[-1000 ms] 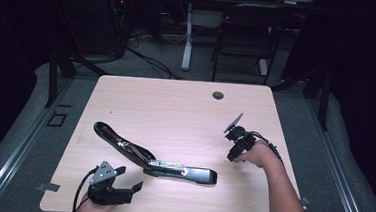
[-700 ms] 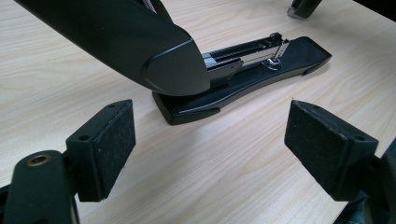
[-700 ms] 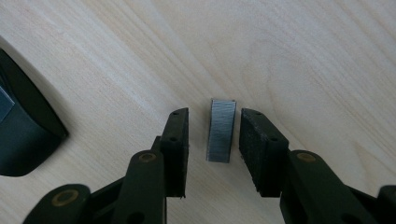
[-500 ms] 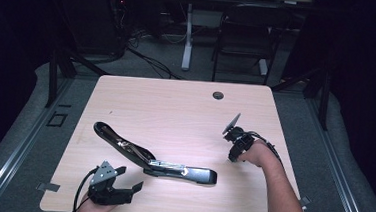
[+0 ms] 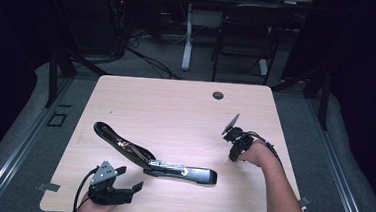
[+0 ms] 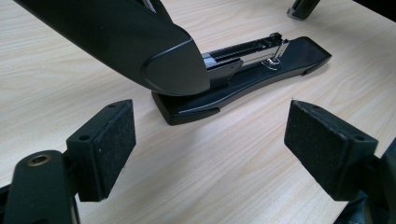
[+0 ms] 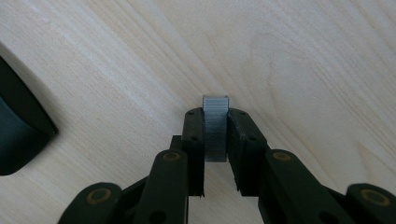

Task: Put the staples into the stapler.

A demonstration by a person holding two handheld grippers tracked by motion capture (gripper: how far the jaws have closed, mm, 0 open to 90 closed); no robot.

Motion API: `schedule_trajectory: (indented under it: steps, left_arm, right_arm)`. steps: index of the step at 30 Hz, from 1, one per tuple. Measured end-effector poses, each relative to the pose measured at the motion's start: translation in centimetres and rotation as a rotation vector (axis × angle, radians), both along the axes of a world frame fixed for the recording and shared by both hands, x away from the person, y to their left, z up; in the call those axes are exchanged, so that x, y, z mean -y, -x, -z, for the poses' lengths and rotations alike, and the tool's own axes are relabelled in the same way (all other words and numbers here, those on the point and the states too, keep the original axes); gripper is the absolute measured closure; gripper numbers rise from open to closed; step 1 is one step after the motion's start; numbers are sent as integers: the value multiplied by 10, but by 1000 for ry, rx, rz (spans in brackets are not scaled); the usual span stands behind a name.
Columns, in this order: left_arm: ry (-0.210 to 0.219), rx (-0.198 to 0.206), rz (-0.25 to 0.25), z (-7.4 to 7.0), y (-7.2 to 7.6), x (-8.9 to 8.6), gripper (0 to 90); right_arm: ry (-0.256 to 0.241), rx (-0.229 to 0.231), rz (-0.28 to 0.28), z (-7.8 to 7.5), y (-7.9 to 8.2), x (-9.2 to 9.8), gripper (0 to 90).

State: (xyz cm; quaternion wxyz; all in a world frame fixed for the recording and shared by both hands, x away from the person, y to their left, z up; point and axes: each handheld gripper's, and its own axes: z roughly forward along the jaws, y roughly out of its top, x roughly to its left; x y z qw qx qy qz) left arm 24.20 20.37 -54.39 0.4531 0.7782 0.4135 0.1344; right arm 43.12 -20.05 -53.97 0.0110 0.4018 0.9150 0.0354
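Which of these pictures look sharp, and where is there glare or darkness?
High view: table lit, room behind dark. Left gripper view: stapler sharp, near lid soft, metal glinting. Right gripper view: staple strip in the right claw fairly crisp, wood showing pale sheen.

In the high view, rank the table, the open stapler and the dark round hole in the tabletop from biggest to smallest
1. Table
2. Stapler
3. Hole, by far the smallest
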Motion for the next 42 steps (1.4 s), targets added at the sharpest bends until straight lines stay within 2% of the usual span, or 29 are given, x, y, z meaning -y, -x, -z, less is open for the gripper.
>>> schedule_trajectory:
  steps: [2,3,4,5,6,7,8,11,15,17,18,19,20,22,24,27,30,32,35,38,42]
  left_arm:
    - [-1,0,-1,0,0,0,167]
    - [0,-1,-1,0,0,0,167]
    - [0,-2,-1,0,0,0,167]
    - [-2,-1,0,0,0,0,167]
    - [0,-2,-1,0,0,0,167]
    - [0,-1,-2,0,0,0,167]
    - [0,-1,-2,1,0,0,167]
    - [-4,-8,2,0,0,0,167]
    - [0,-2,-3,1,0,0,167]
    - [-4,-8,1,0,0,0,167]
    - [0,-4,-2,1,0,0,167]
    - [-7,-11,1,0,0,0,167]
    - [-7,-11,1,0,-1,0,167]
    - [-4,-9,3,0,-1,0,167]
    - [-3,-8,2,0,-1,0,167]
    - [-3,-9,1,0,-1,0,167]
    - [-3,-9,2,0,-1,0,167]
    - [-6,-8,0,0,-1,0,167]
    - [-1,-5,-3,0,-1,0,167]
    - [-4,-4,-6,0,-1,0,167]
    - [-5,-5,-5,0,-1,0,167]
  right_arm:
    - [1,0,-3,0,0,0,776]
    - [-15,10,9,1,1,0,776]
    - [5,-2,-10,0,0,0,776]
    - [-34,23,24,3,2,-1,777]
    - [-47,34,34,4,3,-1,777]
    - [-7,2,-2,0,1,-1,777]
    - [-36,22,16,3,3,-1,777]
    - [-3,-1,-18,-1,1,-1,778]
    - [-7,11,-36,-3,2,-1,778]
    - [-27,19,-30,-4,4,-1,779]
    - [-18,16,-54,-7,4,-1,779]
    - [-36,36,-59,-6,5,-1,779]
    - [-34,25,-62,-9,6,-2,778]
    - [-38,41,-84,-10,7,-2,778]
    - [-45,35,-96,-14,9,-4,779]
    - [-42,40,-143,-20,12,-8,778]
    - [-72,43,-159,-22,15,-11,778]
    - [-56,47,-189,-26,17,-13,778]
    - [-74,56,-203,-28,20,-15,778]
    - [-58,55,-240,-33,21,-17,778]
    - [-84,50,-269,-36,27,-22,777]
